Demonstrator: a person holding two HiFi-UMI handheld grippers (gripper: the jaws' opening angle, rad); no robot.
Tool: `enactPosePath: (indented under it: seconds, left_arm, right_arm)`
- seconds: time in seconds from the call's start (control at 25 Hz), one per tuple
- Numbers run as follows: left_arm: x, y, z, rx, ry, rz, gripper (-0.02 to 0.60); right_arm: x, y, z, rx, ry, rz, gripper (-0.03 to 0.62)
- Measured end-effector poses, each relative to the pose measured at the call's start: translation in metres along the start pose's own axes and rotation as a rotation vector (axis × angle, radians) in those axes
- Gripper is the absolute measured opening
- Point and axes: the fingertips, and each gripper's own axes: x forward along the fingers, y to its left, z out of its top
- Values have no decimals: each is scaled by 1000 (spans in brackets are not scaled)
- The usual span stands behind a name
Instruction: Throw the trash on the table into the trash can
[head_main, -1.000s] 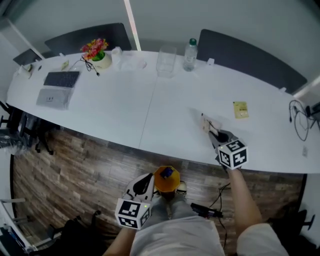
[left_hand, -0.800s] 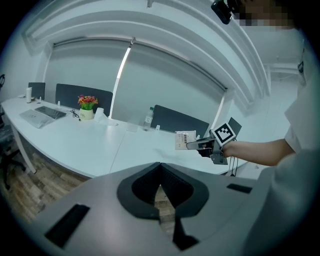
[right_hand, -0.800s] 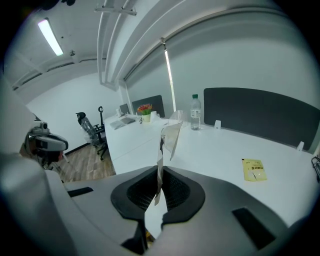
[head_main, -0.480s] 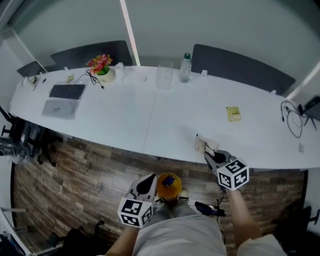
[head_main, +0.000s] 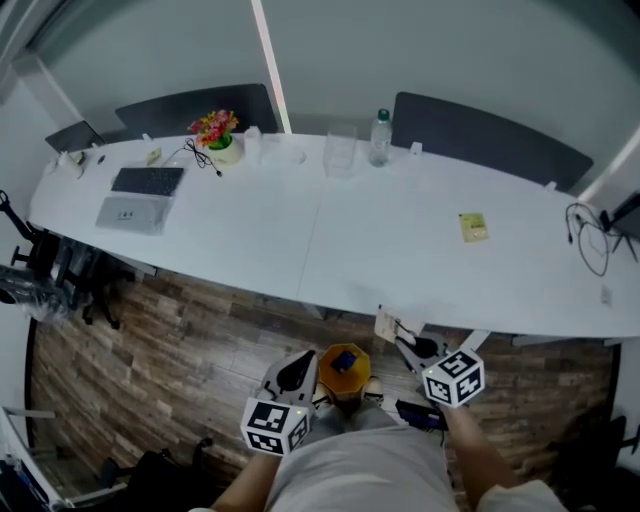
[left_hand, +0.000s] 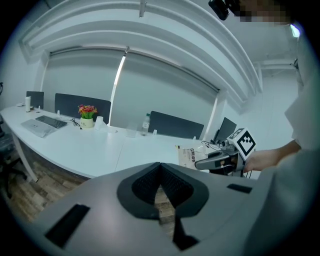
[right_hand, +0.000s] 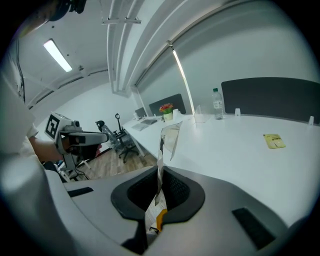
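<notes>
The right gripper (right_hand: 161, 172) has its jaws pressed on a thin wrapper (right_hand: 169, 137). In the right gripper view the wrapper shows nearly edge-on: a flat, pale sachet with dark print. It rises upright out of the pads, its upper part flares and curls a little to one side, and an orange-yellow patch shows at its lower end, behind the pads. From the head view the right gripper (head_main: 402, 343) points toward the bench (head_main: 300, 235), and the wrapper (head_main: 388, 325) sticks out ahead of its tips, off the bench's near edge and over the wooden floor (head_main: 180, 340). The wrapper is near the orange trash can (head_main: 332, 378) and apart from it, to the right of the can in this view. The can stands on the floor by the person's legs, and something blue lies inside it. The left gripper (left_hand: 160, 167) has its jaws together at the tips with nothing between them. In the head view the left gripper (head_main: 297, 372) hangs just beside the can on the other side. Out on the bench a small yellow packet (head_main: 473, 227) lies flat on the right half, well apart from both grippers. Along the far edge stand a water bottle (head_main: 380, 136), a clear container (head_main: 340, 155) and a pot of flowers (head_main: 218, 135). A keyboard (head_main: 148, 180) lies at the left end.
</notes>
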Motion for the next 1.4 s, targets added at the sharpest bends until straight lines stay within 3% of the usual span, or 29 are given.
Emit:
enactPosePath:
  seconds: [0.6,0.8,1.04,1.4]
  left_arm:
    - [-2,18,-37,-78,21,59,0]
    - [3,26,-57,-46,42,58,0]
    - [13,44,-88,-90,53,69,0]
    - [47,51,-170,-116,111,26,0]
  right_arm:
    - [37,23,-28,-60,104,132,37]
    - [56,26,-63,-67,175,172,37]
    - [87,21,-108,-81,223,186,37]
    - [133,1,-205,-63,313,190,37]
